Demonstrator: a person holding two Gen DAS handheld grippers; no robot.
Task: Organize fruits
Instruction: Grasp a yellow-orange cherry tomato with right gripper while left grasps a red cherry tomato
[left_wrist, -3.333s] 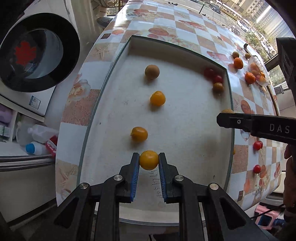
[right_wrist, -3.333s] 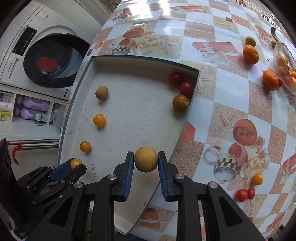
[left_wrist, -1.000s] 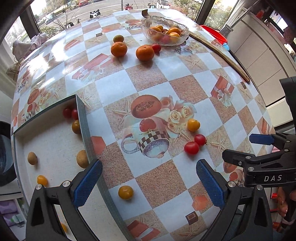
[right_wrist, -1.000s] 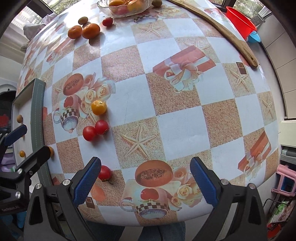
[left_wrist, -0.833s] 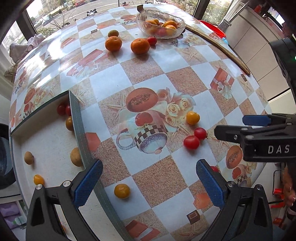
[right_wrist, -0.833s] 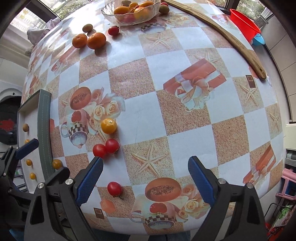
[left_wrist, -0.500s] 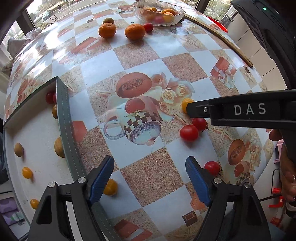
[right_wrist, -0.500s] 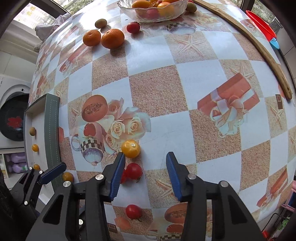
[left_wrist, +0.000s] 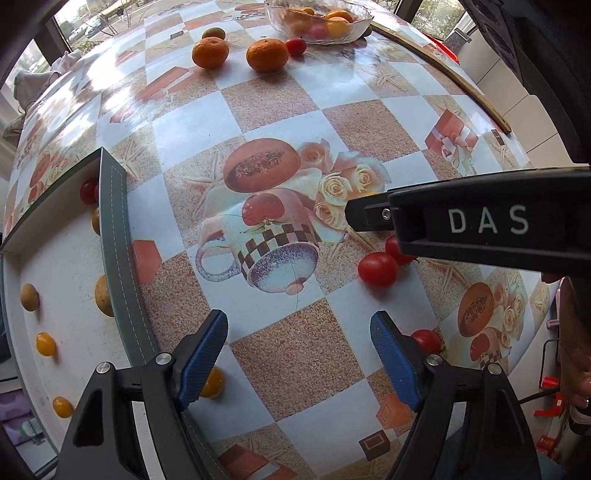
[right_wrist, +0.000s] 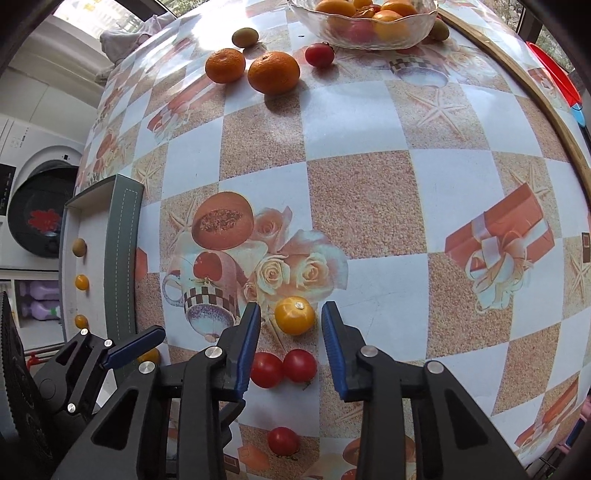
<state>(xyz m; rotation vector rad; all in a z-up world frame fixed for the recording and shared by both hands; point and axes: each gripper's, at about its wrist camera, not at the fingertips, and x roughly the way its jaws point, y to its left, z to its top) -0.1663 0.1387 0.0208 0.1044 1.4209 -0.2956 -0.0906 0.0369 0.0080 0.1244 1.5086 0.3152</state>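
Note:
My right gripper is open, its blue pads on either side of a yellow tomato on the patterned table; they do not touch it. Two red tomatoes lie just behind the tips, another red tomato lower down. My left gripper is open and empty above the table. A yellow tomato lies by its left finger, next to the grey tray's rim. Red tomatoes lie to the right, partly under the right gripper's finger. The tray holds several small fruits.
A glass bowl of fruit stands at the far edge, with two oranges, a red tomato and a green fruit near it. A wooden stick lies along the right side. A washing machine stands left of the table.
Both grippers have let go of their fruits at the tray and swung right over the table. The right gripper has lowered around the yellow tomato and narrowed; the left has narrowed too.

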